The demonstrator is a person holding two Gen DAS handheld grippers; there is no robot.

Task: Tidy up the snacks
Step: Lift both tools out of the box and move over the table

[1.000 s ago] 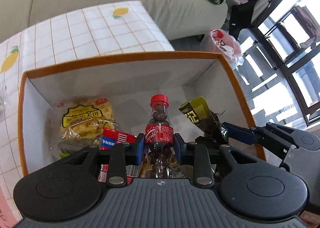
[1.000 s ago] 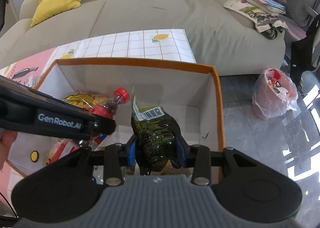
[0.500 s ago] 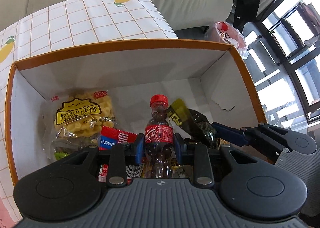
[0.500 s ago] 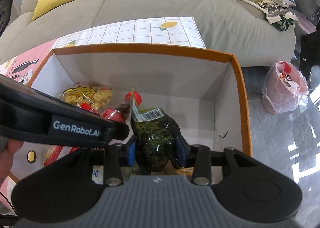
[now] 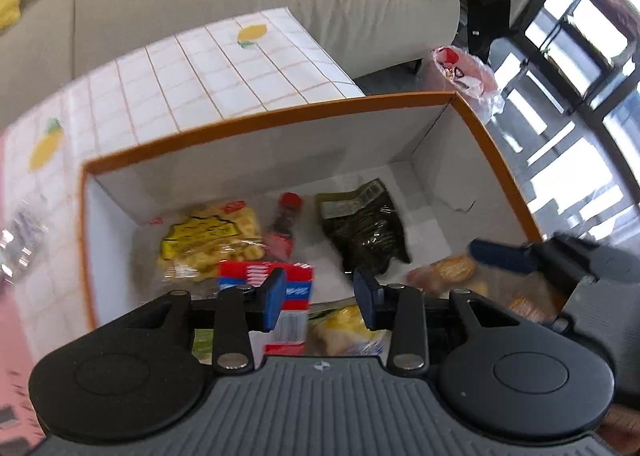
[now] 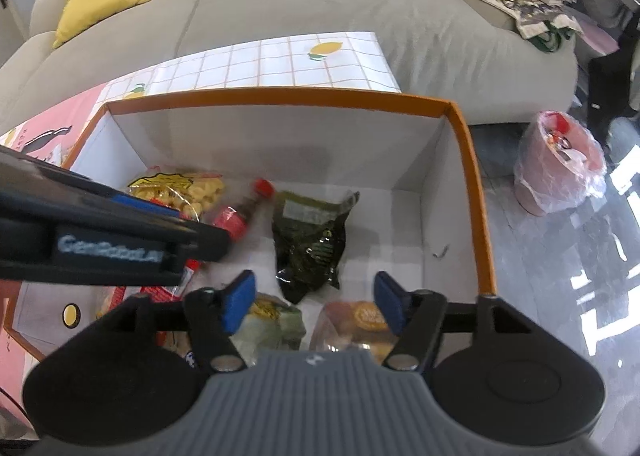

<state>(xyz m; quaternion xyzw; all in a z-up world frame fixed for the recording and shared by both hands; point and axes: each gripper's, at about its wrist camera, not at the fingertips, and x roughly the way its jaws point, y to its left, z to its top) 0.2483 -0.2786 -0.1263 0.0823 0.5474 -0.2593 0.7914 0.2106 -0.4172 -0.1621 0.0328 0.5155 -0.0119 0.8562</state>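
One orange-rimmed box (image 6: 468, 160) sits on the lemon-print tablecloth (image 6: 280, 60). Counted left to right along its floor: one yellow puff bag (image 6: 180, 192), one red-capped bottle (image 6: 240, 212) lying on its side, one dark green pouch (image 6: 310, 240) lying flat. Nearer the cameras: one red-and-blue pack (image 5: 288, 288), one pale yellow bag (image 6: 268, 320), one biscuit pack (image 6: 360, 320).

Left gripper (image 5: 320, 294): jaws have just been opening, now apart, nothing between them. Right gripper (image 6: 314, 302): jaws have just been opening, now spread wide, empty; the pouch lies beyond its tips.

One pink-lined bin (image 6: 560, 168) stands on the floor at right.
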